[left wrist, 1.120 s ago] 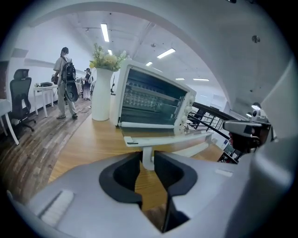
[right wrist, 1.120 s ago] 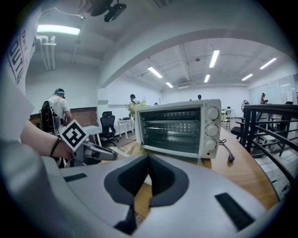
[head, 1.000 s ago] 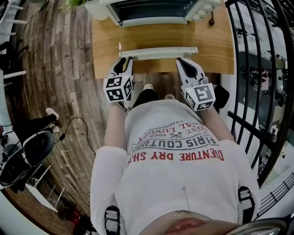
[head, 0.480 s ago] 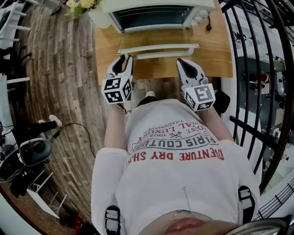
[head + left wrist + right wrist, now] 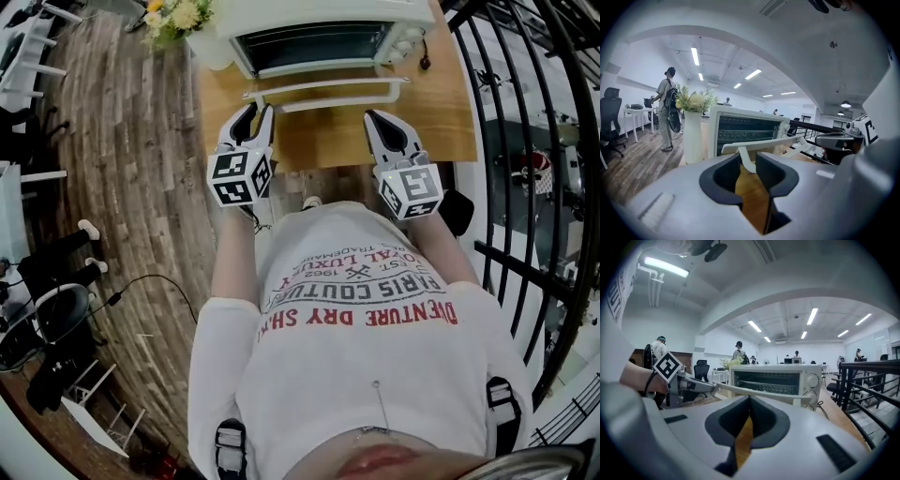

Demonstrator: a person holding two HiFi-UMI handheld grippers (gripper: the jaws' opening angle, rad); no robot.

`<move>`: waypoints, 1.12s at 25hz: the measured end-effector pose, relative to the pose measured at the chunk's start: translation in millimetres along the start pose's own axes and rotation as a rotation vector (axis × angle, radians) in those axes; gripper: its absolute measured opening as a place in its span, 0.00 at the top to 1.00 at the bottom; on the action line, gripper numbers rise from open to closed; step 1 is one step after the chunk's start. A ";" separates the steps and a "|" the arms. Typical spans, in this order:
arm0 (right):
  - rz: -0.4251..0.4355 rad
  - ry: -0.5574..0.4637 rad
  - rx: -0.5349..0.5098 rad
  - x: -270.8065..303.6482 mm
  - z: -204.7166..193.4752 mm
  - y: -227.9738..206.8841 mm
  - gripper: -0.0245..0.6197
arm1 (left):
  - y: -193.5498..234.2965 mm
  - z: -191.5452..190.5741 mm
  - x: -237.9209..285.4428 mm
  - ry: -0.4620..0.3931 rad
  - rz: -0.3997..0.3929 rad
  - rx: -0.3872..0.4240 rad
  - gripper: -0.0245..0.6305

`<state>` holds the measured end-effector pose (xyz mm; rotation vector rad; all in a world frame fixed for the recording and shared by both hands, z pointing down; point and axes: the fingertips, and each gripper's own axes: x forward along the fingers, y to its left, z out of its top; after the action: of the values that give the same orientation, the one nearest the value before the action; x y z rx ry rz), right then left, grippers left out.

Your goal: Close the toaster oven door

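Note:
The white toaster oven (image 5: 314, 37) stands at the far edge of the wooden table (image 5: 441, 103), its glass door partly raised. The door's white handle bar (image 5: 328, 87) runs across just beyond both grippers. My left gripper (image 5: 255, 111) is at the bar's left end. In the left gripper view its jaws (image 5: 748, 161) close on the handle's white bracket (image 5: 746, 159), with the oven (image 5: 750, 129) behind. My right gripper (image 5: 375, 117) is at the right end. Its pads (image 5: 749, 401) meet with nothing between them, just below the handle bar (image 5: 759, 392) and in front of the oven (image 5: 773, 378).
A white vase of flowers (image 5: 178, 17) stands left of the oven on the table corner. A black railing (image 5: 525, 141) runs close along the right side. Wooden floor (image 5: 122, 141) lies to the left. A person (image 5: 668, 108) stands far off in the room.
Both grippers have moved up and toward the oven. The handle bar has gone with them, and the door stands steeper and nearer the oven front.

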<state>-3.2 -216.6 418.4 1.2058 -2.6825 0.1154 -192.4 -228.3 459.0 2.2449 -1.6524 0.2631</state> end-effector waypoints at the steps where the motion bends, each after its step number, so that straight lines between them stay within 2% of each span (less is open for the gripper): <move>1: -0.004 -0.003 -0.001 1.0 1.6 -0.5 0.95 | 0.8 3.5 1.2 -0.005 -0.004 0.003 0.79; 12: -0.082 -0.022 0.001 5.0 5.7 -9.7 0.95 | 8.9 34.4 16.6 -0.029 -0.043 -0.009 0.78; 19: -0.089 -0.022 0.004 13.0 8.0 -12.2 0.95 | 18.6 57.7 30.1 -0.073 -0.006 0.048 0.79; 28: -0.124 0.000 0.012 19.3 0.5 -19.6 0.95 | 30.7 81.5 49.3 -0.098 -0.004 0.054 0.79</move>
<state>-1.1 -243.9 421.7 1.3723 -2.6021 0.1136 -210.6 -310.9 405.5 2.3350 -1.7091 0.2012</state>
